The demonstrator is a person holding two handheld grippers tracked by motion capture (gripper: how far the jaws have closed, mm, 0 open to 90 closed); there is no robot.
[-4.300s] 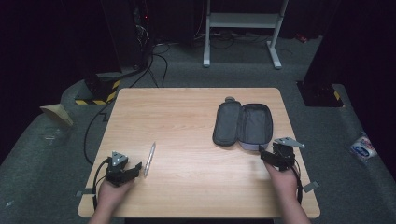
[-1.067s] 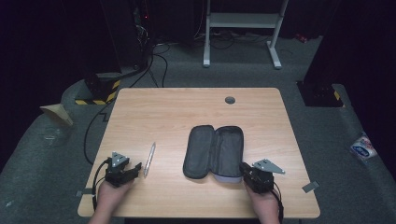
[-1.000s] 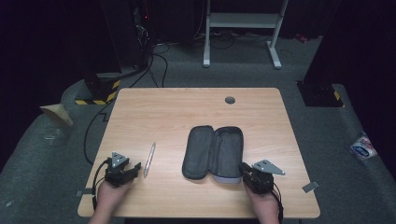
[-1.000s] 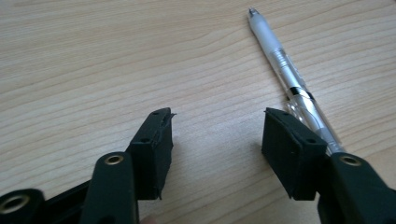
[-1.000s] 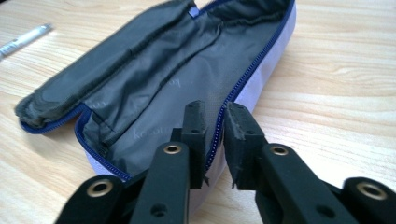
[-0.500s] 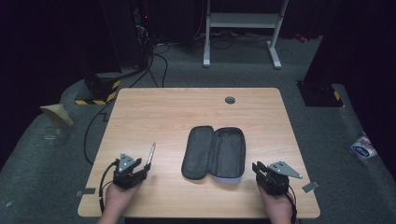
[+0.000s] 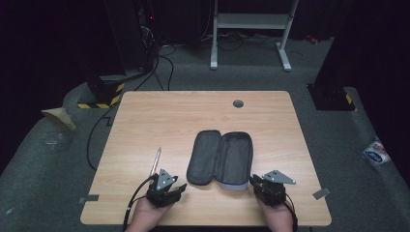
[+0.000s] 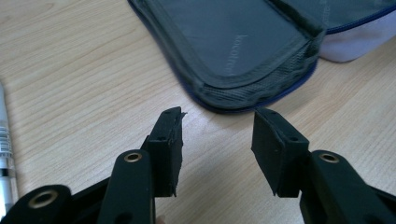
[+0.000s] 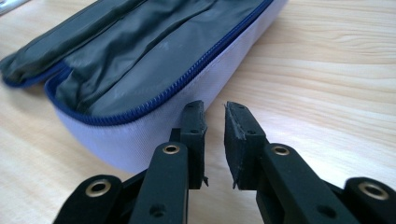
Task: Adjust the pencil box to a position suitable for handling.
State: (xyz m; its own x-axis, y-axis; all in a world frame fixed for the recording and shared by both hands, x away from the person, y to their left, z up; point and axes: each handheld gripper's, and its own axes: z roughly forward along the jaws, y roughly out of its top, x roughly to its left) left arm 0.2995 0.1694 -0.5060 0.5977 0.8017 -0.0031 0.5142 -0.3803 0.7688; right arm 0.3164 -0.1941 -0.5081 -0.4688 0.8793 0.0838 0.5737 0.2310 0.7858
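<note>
An open dark grey pencil case (image 7: 221, 158) with a pale outer shell lies flat at the table's middle. My left gripper (image 7: 179, 188) sits by the case's near-left corner. Its jaws have been closing partway and stand open on nothing, aimed at the case's mesh flap (image 8: 243, 51). A silver pen (image 7: 155, 161) lies just left of it, and its end is at the picture's edge (image 8: 4, 154). My right gripper (image 7: 256, 182) rests at the case's near-right corner. Its jaws (image 9: 215, 114) have just been closing, a narrow gap is left, and nothing is between them beside the pale wall (image 9: 140, 135).
The wooden table (image 7: 159, 116) has a round grommet (image 7: 238, 103) near its far edge. Cables and a white stand are on the floor behind it. A packet lies on the floor at the right.
The case has come from the table's right rear to its middle. My left gripper slid right, from beside the pen to the case's near-left corner. The right gripper has come off the case's near corner.
</note>
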